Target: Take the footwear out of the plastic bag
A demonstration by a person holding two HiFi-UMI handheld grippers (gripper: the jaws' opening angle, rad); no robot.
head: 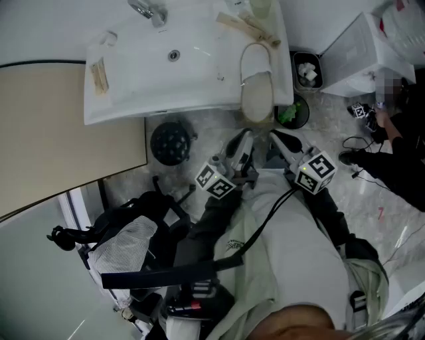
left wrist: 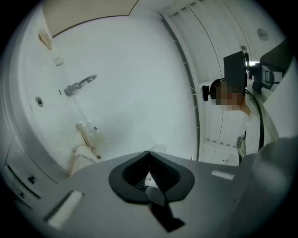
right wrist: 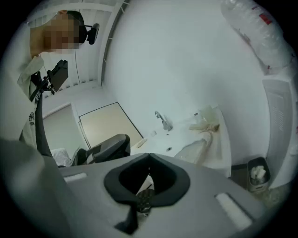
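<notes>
Both tongs are clenched with nothing between their jaws: the left gripper (head: 244, 137) and the right gripper (head: 276, 137) are held close together above the floor, just below the counter's front edge. The white slipper (head: 257, 81), seemingly still in its clear plastic wrap, lies on the washbasin counter (head: 119, 99), right of the sink bowl (head: 174, 56) and near the small waste bin (head: 307, 72).

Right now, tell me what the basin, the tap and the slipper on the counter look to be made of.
Basin: glossy white ceramic or moulded resin, by its smooth sheen.
Tap: polished metal, bright and reflective.
Slipper: soft pale matte fabric; any clear wrap over it is too faint to tell.
</notes>
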